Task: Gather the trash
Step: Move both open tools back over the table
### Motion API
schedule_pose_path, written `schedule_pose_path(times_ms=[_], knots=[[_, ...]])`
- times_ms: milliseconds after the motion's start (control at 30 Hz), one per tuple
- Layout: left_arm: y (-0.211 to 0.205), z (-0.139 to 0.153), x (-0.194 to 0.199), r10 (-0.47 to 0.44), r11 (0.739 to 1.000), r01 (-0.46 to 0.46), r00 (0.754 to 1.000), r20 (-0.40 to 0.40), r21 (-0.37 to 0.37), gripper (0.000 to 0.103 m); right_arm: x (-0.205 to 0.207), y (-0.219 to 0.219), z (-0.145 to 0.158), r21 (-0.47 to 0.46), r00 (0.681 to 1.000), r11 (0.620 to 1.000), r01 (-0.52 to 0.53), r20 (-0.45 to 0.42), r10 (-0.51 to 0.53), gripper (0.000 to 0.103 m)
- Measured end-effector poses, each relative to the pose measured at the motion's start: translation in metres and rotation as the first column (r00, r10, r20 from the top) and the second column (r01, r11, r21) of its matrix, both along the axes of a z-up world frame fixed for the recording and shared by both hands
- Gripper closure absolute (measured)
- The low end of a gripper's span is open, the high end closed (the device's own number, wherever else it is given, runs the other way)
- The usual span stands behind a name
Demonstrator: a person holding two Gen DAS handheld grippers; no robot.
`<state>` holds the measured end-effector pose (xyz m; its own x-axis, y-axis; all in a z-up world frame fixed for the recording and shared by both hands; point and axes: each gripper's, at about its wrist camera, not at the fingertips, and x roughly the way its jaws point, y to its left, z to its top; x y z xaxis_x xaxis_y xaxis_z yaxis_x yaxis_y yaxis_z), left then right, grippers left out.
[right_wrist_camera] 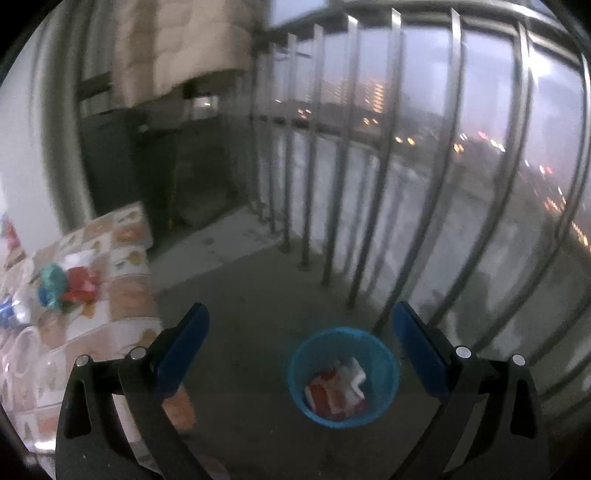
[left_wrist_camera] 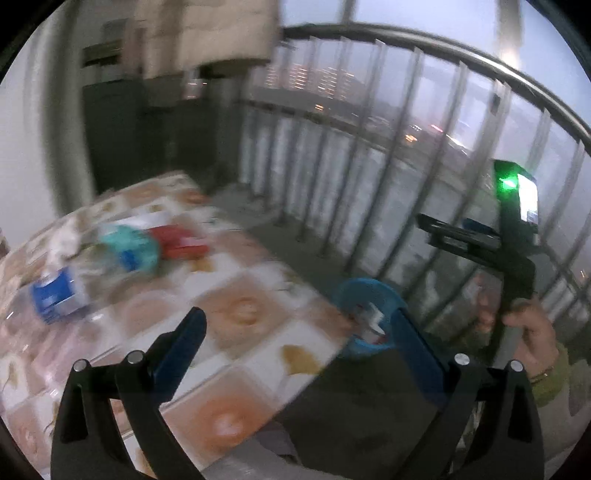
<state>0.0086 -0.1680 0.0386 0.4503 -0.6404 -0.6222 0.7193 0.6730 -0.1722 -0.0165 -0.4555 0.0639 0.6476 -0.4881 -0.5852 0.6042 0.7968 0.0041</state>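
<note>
My left gripper (left_wrist_camera: pixel 299 343) is open with nothing between its blue pads, above the corner of a table with a patterned cloth (left_wrist_camera: pixel 236 314). On that table lie a blue-labelled plastic bottle (left_wrist_camera: pixel 59 291), a teal wrapper (left_wrist_camera: pixel 133 247), a red packet (left_wrist_camera: pixel 181 240) and crumpled white paper (left_wrist_camera: pixel 62 236). A blue bin (left_wrist_camera: pixel 354 291) stands on the floor by the table's corner. My right gripper (right_wrist_camera: pixel 301 339) is open and empty above the blue bin (right_wrist_camera: pixel 293 373), which holds a red-and-white packet (right_wrist_camera: pixel 332 395). The teal wrapper (right_wrist_camera: pixel 51 284) and red packet (right_wrist_camera: pixel 79 284) show at its far left.
A metal balcony railing (right_wrist_camera: pixel 369 221) with upright bars runs behind and to the right of the bin. A dark door or cabinet (right_wrist_camera: pixel 155 166) stands at the back, with pale cloth (left_wrist_camera: pixel 207 33) hanging above. A hand (left_wrist_camera: pixel 535 332) holds the other gripper's handle at right.
</note>
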Motion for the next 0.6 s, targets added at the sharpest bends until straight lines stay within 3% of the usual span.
schedule_pose_path(times_ms=[200,333,467,600], knots=[[0.078,-0.002,0.015,0.117,0.99,-0.119,0.993,-0.027,-0.078,0.006,0.011,0.039,0.028,-0.028,0.973,0.98,-0.199,0.117,0.201,0.008],[0.127,-0.008,0.019,0.181,0.972,-0.183,0.983,-0.028,-0.145,0.005,0.032,0.069,0.04,-0.079,0.943,0.951,-0.3,0.124,0.308,0.008],[0.161,-0.017,0.029,0.234,0.954,-0.245,0.969,-0.083,-0.172,0.006,0.065,0.104,0.049,-0.015,0.868,0.876,-0.482,0.132,0.479,0.008],[0.191,-0.031,0.042,0.322,0.926,-0.344,0.934,-0.154,-0.153,0.006,0.101,0.152,0.054,0.013,0.79,0.793,-0.609,0.102,0.605,0.008]])
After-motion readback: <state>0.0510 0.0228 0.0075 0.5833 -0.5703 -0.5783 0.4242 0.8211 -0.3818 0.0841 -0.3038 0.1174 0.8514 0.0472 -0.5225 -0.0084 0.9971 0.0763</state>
